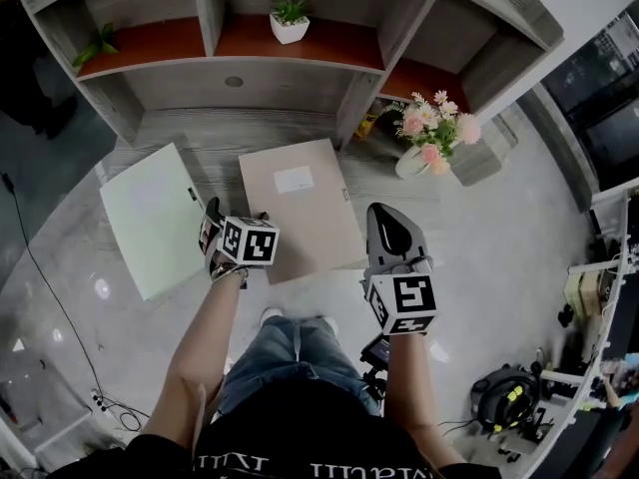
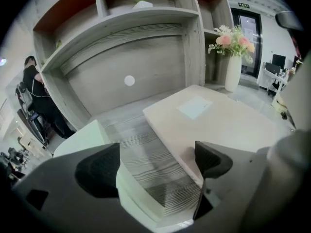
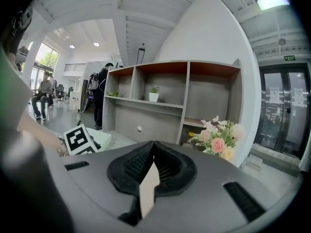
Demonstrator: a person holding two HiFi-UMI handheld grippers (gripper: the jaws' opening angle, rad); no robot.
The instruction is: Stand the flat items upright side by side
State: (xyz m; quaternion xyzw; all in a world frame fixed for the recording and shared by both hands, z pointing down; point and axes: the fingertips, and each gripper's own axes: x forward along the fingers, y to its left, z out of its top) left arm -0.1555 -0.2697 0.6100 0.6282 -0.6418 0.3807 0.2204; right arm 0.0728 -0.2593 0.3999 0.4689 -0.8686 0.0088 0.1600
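Head view gives us both flat items lying down on the desk [image 1: 200,138]. The beige folder [image 1: 300,218] sits in front of the shelf unit [image 1: 230,78], with the pale green folder [image 1: 150,218] just to its left and a strip of desk between them. Neither stands, so we judge the whole task is left to do. Our left gripper [image 1: 232,230] hovers over that strip by the beige folder's left edge, jaws wide apart and empty. Our right gripper [image 1: 384,218] sits at the beige folder's right edge, jaws pressed together. A thin pale sliver shows between them; we cannot tell what it is. Whether that gripper touches the folder is unclear.
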